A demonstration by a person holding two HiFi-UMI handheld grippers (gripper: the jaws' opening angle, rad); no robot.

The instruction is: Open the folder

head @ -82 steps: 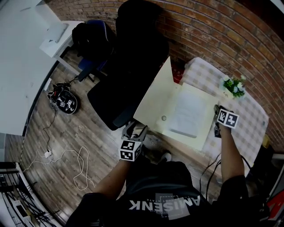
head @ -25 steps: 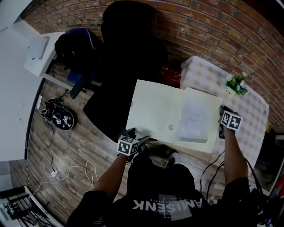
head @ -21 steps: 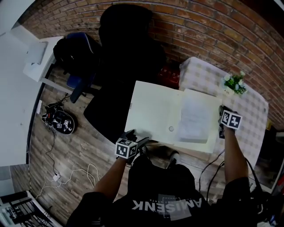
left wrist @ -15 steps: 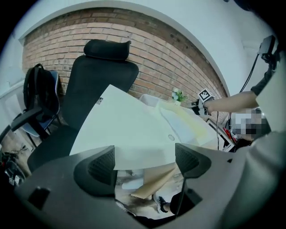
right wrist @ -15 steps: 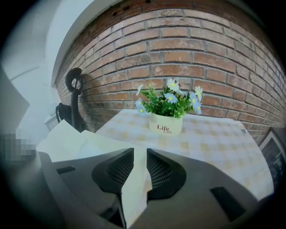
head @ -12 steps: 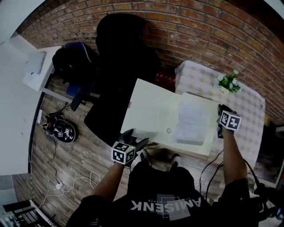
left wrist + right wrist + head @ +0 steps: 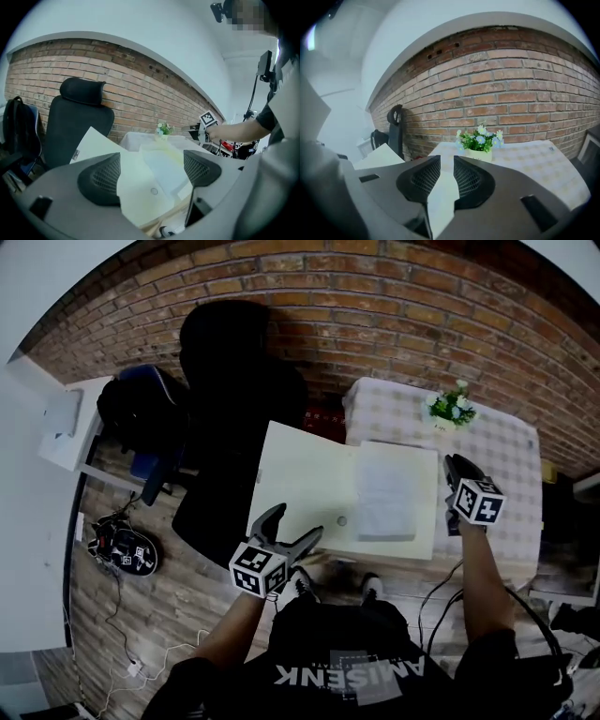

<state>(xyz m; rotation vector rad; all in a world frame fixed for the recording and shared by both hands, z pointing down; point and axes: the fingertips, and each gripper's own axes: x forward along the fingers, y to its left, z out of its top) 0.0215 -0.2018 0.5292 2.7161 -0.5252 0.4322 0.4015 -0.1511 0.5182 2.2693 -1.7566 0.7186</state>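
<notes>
Comparing w/ approx. 1 s back: find left gripper [image 7: 298, 521] lifted off near-left corner of folder [image 7: 328, 507], now hanging clear in front of it. Find right gripper [image 7: 454, 467] somewhat higher too, at same spot by folder's right edge. Vs. oldest frame, see cover [image 7: 300, 470] swung fully over to the left.

Locate folder on counter [image 7: 502, 451] (checked cloth), spread open. Note right half w/ papers [image 7: 384, 493] resting on the cloth. Note cover reaching out past cloth's left edge toward black chair [image 7: 234, 381]; can't tell what, if anything, supports it. See flower pot [image 7: 452, 411] just beyond folder's far-right corner.

Read left jaws as wide apart w/ nothing between, only the open folder visible beyond them in left gripper view. Read right jaws as nearly together, w/ a narrow slit left. Note pale strip showing in that slit in right gripper view; can't tell whether pinched sheet or just surface behind.

Judge task approx. done: cover laid over flat, papers exposed. See nothing left for the opening itself. Possibly worth checking the overhang, given chance of sag or slide off the edge (judgement only). Otherwise just clear both grippers away.
</notes>
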